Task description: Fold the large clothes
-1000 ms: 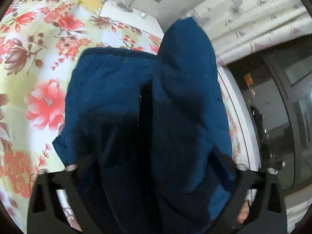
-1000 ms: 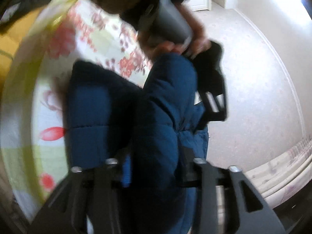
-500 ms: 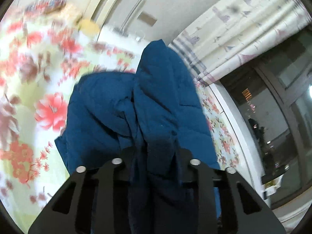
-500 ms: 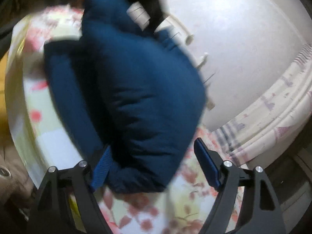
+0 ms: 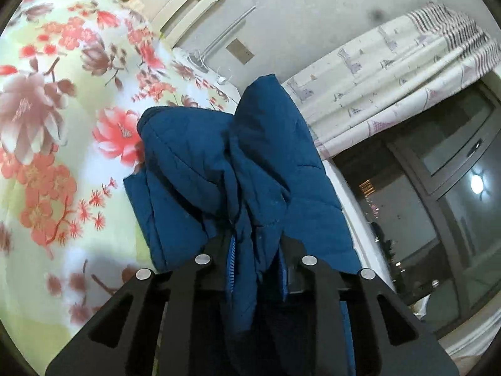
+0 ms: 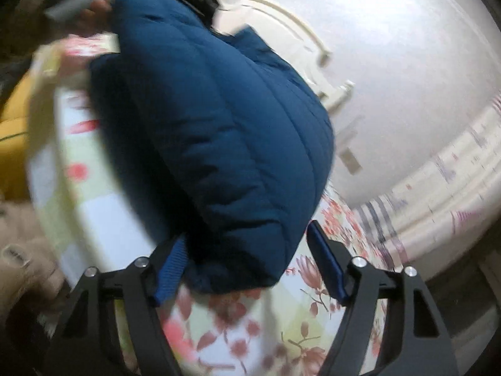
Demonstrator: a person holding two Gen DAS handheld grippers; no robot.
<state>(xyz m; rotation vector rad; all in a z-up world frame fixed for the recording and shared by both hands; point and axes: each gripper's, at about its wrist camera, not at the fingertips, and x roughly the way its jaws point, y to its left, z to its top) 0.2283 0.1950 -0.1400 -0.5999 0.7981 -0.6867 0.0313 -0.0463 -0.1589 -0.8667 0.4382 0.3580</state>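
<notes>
Jacket: a dark blue quilted puffer jacket (image 5: 238, 169), stitched in padded panels, lifted in a bunched heap above the bed.
Bed: a smooth bedspread (image 5: 47, 144) printed with red and brown flowers on pale yellow-green.
Left gripper (image 5: 255, 260): fingers drawn close together, pinching a gathered fold of jacket beside its ribbed blue zipper.
Right gripper (image 6: 247, 263): fingers spread wide, blue pads bare; the jacket's rounded lower edge (image 6: 219, 144) hangs between them; whether it touches them is unclear.
Left view only: patterned curtain (image 5: 391, 72), dark window, cream headboard.
Right view only: blurred hand (image 6: 103, 6) at the jacket's far top.
</notes>
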